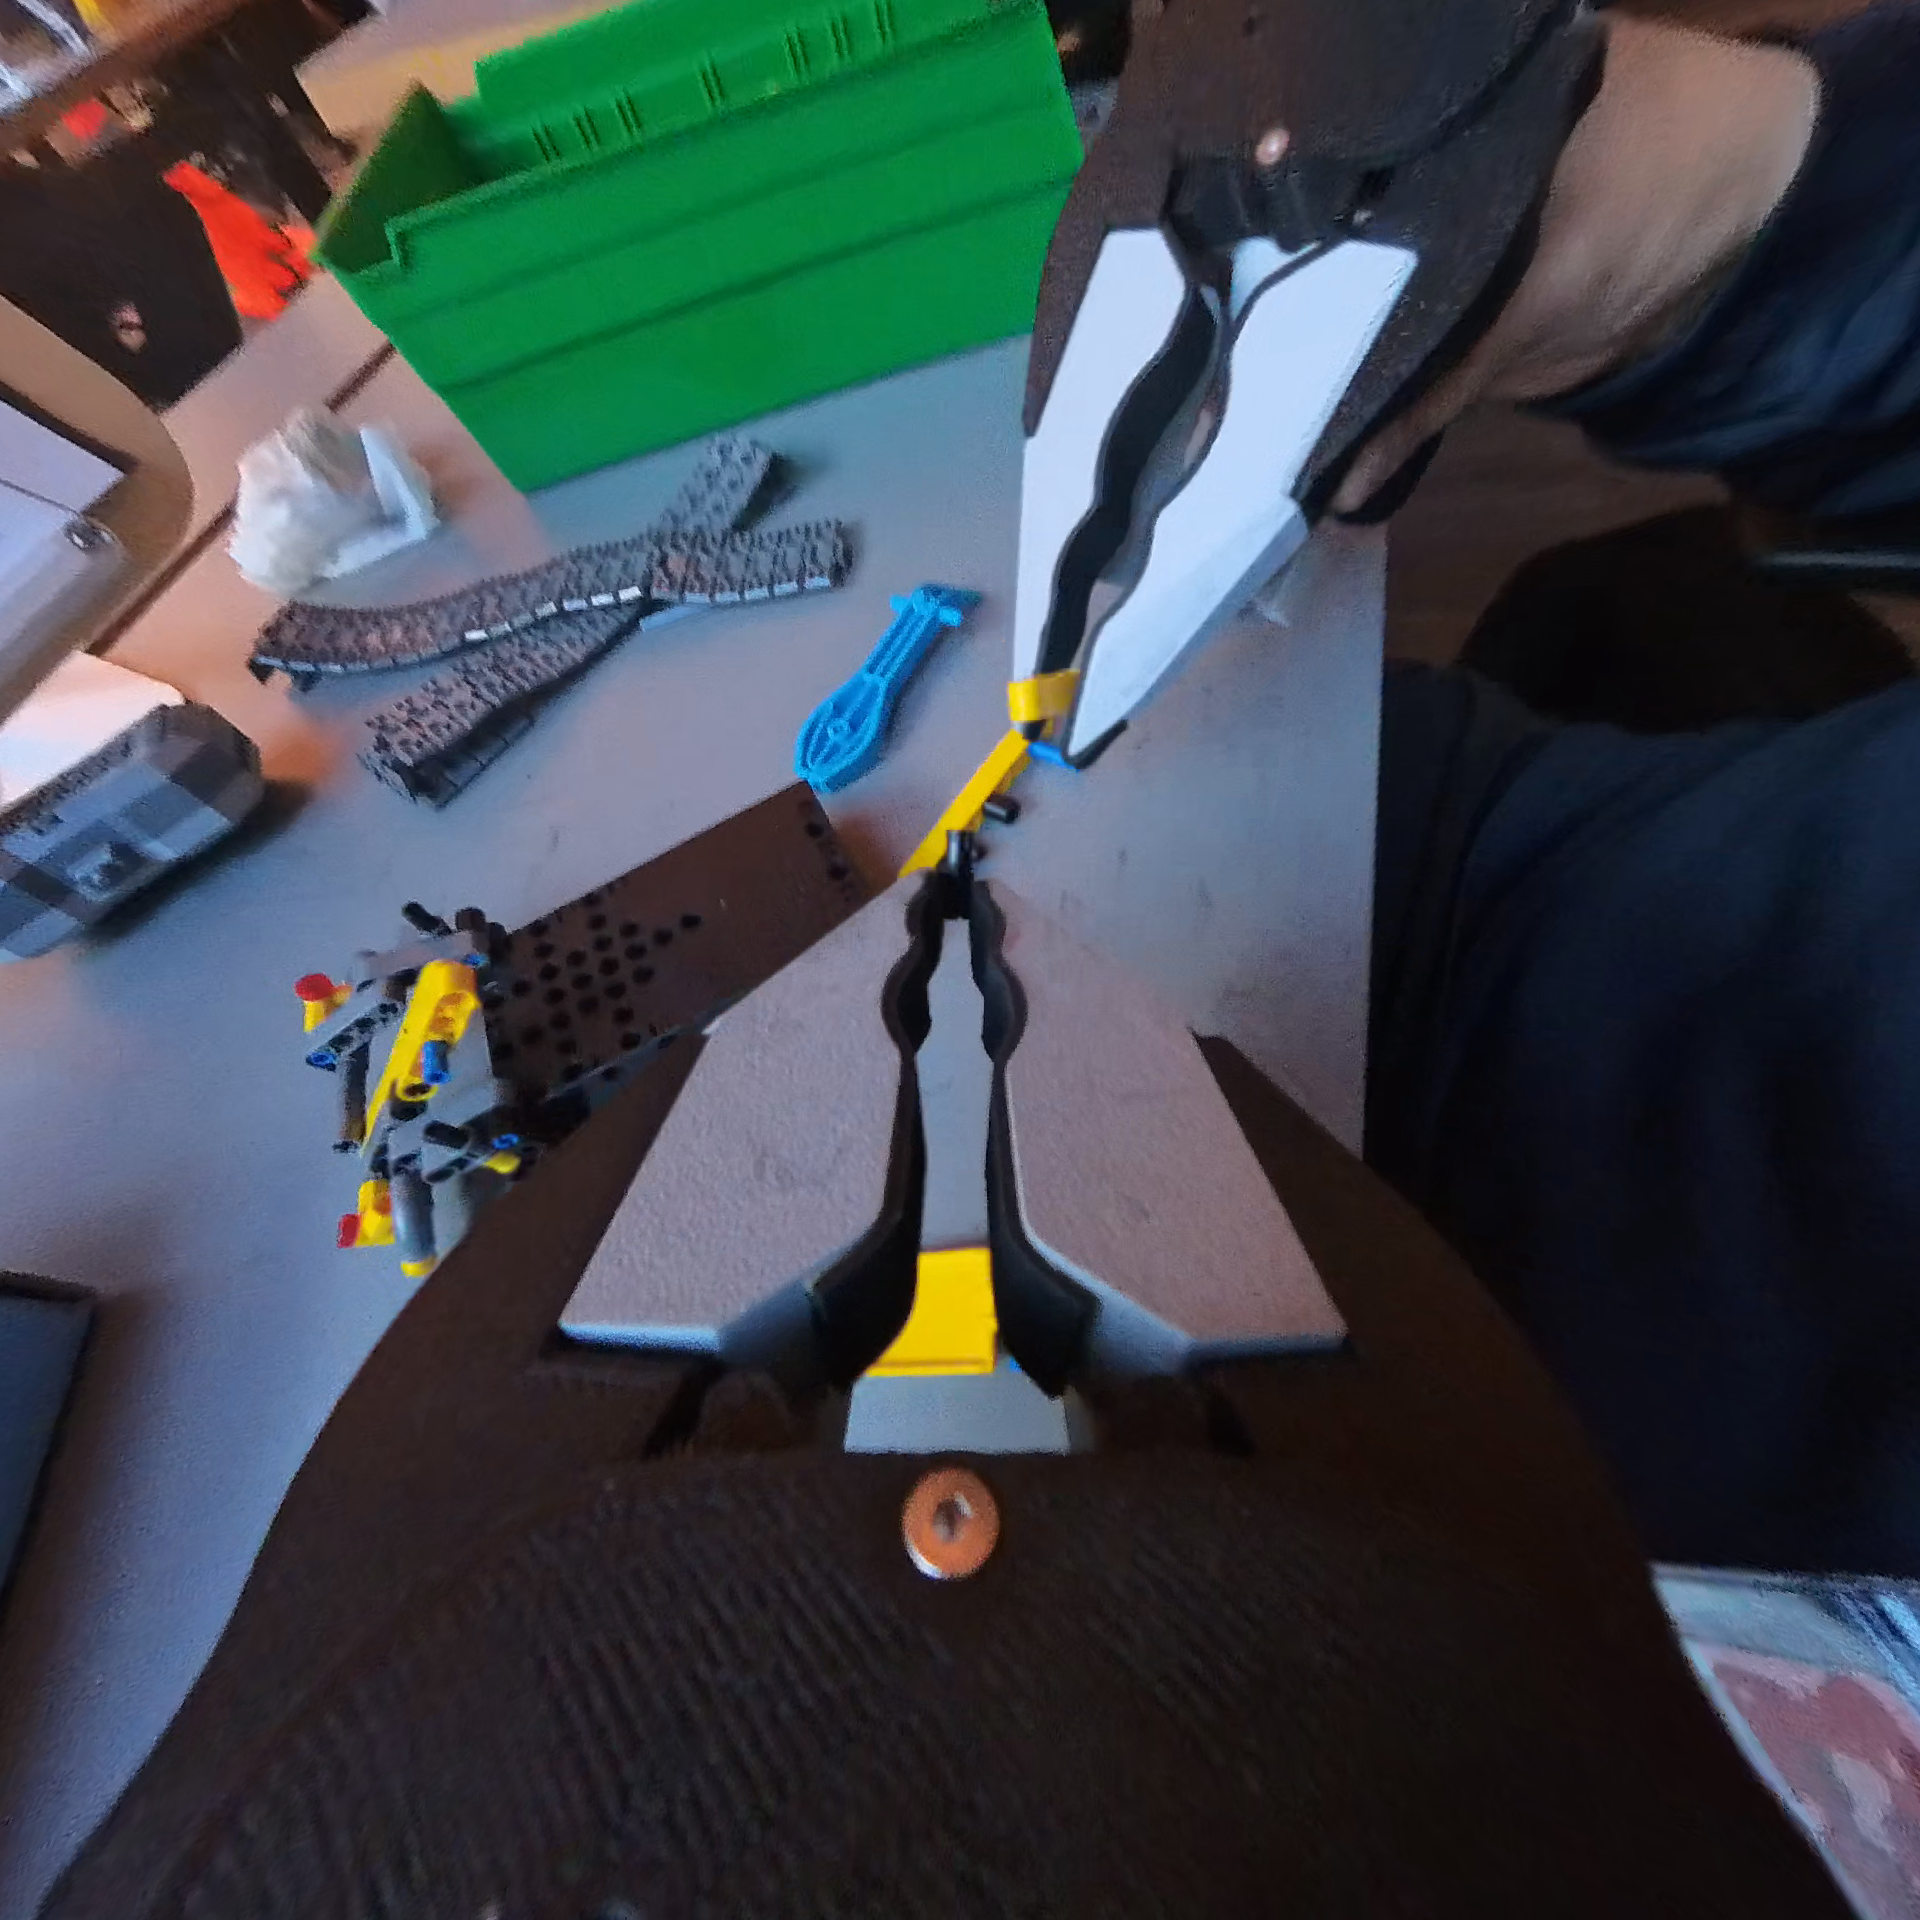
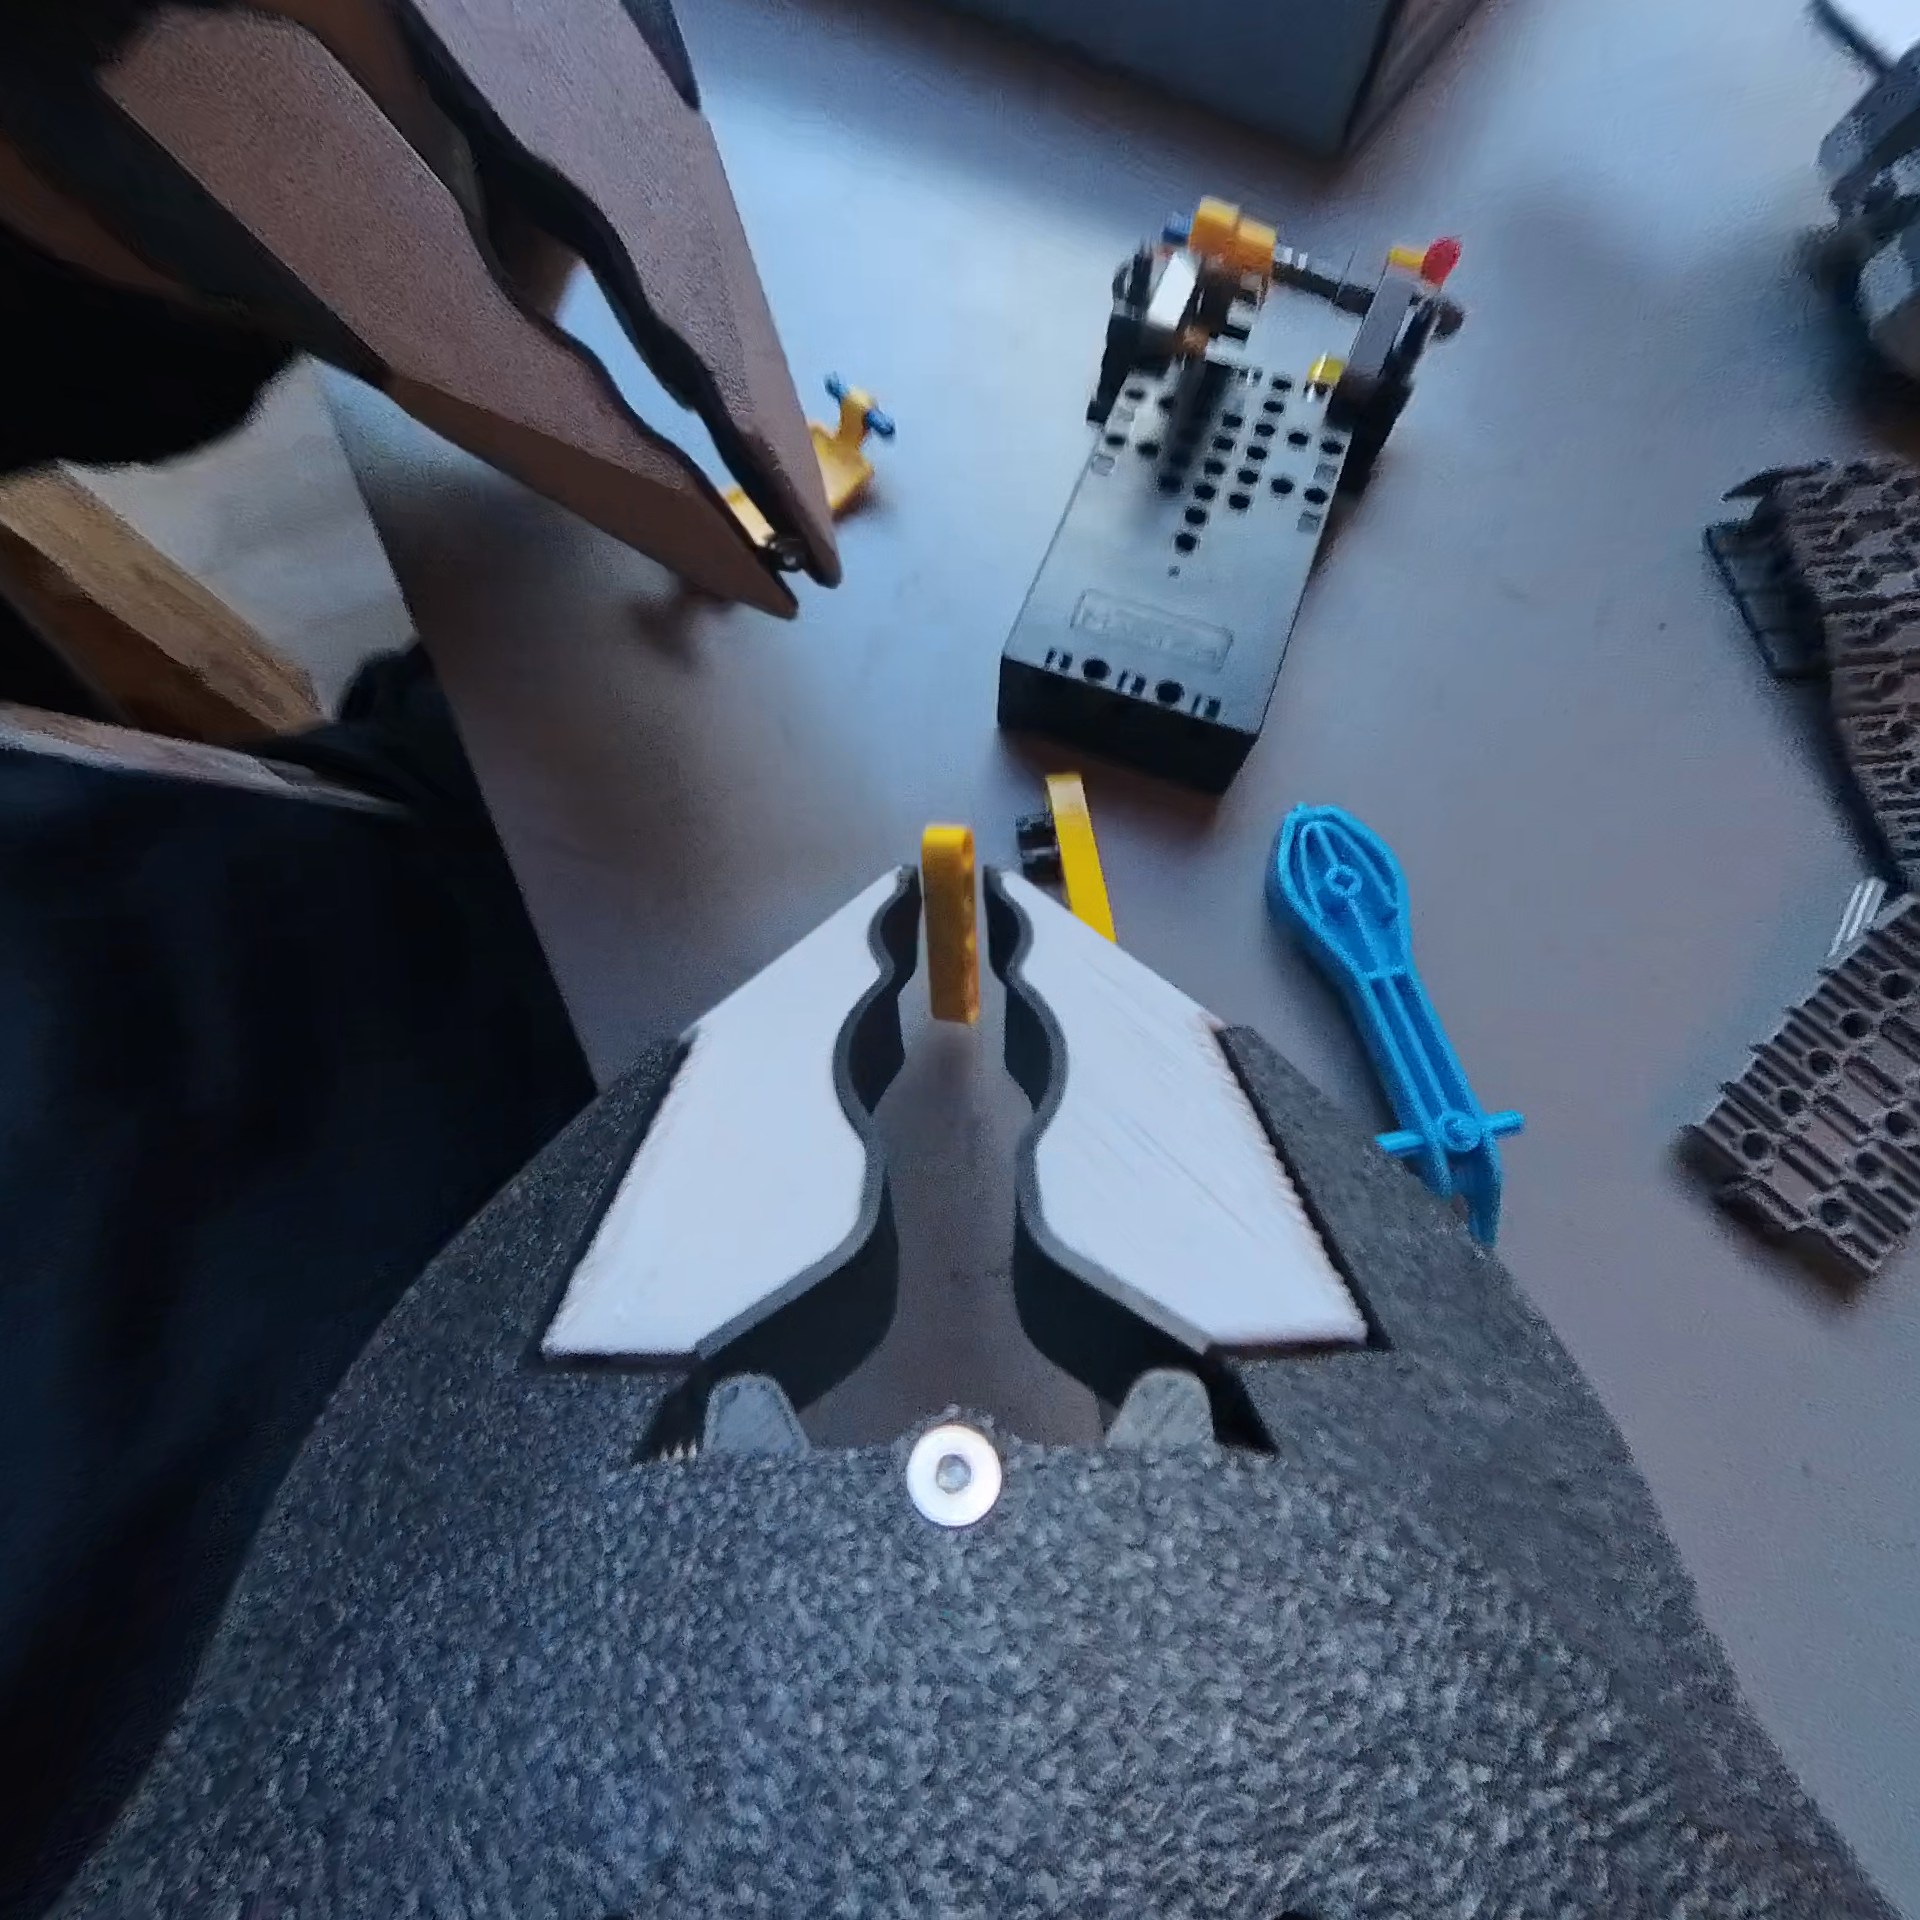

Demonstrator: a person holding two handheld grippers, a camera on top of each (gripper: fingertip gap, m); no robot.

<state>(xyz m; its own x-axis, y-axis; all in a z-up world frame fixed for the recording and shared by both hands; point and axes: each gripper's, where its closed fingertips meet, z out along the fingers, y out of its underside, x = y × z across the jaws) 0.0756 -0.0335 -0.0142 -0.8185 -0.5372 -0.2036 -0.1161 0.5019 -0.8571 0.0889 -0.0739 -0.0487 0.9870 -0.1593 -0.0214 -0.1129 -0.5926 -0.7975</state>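
Right gripper (image 2: pixel 951 883) pinching yellow beam (image 2: pixel 951 935), left gripper (image 1: pixel 956 894) nipping black pin (image 1: pixel 961 857), blue tool (image 2: pixel 1382 997) beside, black block (image 2: pixel 1174 582) ahead.

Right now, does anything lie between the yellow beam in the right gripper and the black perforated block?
Yes: a second yellow beam with a black pin lies just before the black perforated block, slightly right of the held yellow beam.
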